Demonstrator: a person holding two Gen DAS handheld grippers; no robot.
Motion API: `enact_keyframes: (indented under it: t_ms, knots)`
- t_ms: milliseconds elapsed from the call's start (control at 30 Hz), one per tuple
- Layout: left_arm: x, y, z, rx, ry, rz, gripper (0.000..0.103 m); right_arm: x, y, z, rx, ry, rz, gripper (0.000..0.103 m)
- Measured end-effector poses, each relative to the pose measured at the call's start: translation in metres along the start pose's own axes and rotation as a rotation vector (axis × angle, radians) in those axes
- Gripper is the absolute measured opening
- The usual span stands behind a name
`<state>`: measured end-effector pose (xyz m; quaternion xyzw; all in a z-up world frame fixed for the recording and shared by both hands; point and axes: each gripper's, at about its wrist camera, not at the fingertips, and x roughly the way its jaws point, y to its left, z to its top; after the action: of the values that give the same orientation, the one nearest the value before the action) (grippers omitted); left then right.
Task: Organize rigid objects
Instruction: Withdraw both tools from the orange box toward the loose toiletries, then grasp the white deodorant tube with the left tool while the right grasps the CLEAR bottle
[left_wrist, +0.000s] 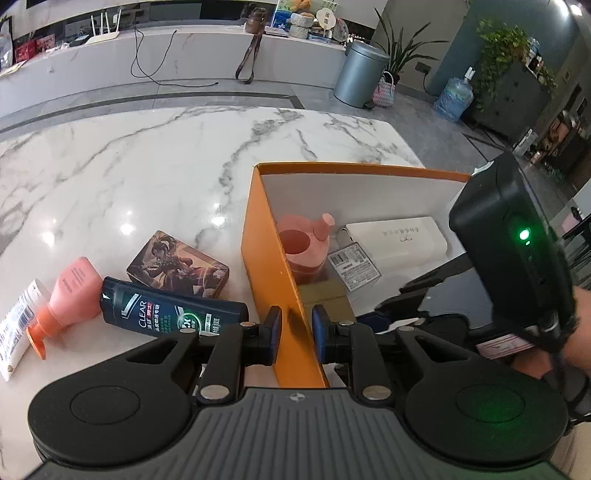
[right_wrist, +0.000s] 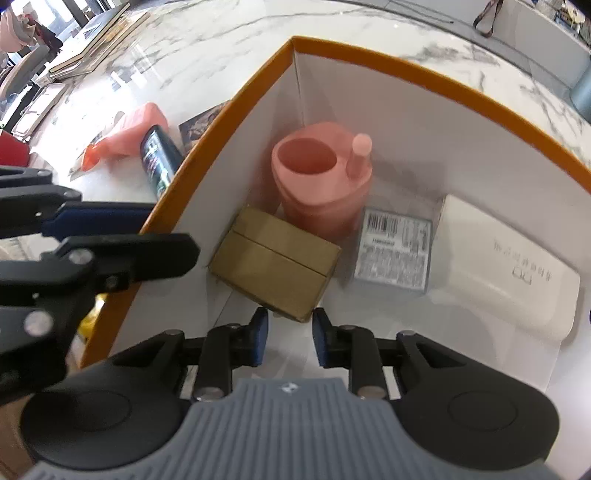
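Four items sit in the orange box (right_wrist: 424, 70); four outside; both hand-held grippers (left_wrist: 295, 332) (right_wrist: 290, 339) gape, empty.

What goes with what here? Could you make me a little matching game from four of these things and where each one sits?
Things:
1. pink cup
2. cardboard box
3. dark shampoo bottle
4. left gripper

Places:
A. lying on the marble table, outside the orange box
B. straddling the orange box's wall
C. standing in the orange box's far corner
D. in the orange box, just ahead of the right gripper

Pairs: 1-C, 2-D, 3-A, 4-B
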<state>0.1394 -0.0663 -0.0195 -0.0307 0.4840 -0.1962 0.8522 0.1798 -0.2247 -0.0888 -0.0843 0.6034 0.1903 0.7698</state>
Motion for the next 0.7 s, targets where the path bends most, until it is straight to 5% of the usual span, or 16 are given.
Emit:
enact_keyframes:
  t_ms: [400,700]
  knots:
    - [-0.011,0.002,-0.004,-0.04,-0.012,-0.03,0.024,-0.023,0.005,-0.018,-0.031,-0.036,-0.038,0.034]
    - [-0.046,0.011,-0.013,-0.04,-0.067,-0.007,0.024,-0.071,0.026,-0.035,-0.014,-0.239,-0.128,0.04]
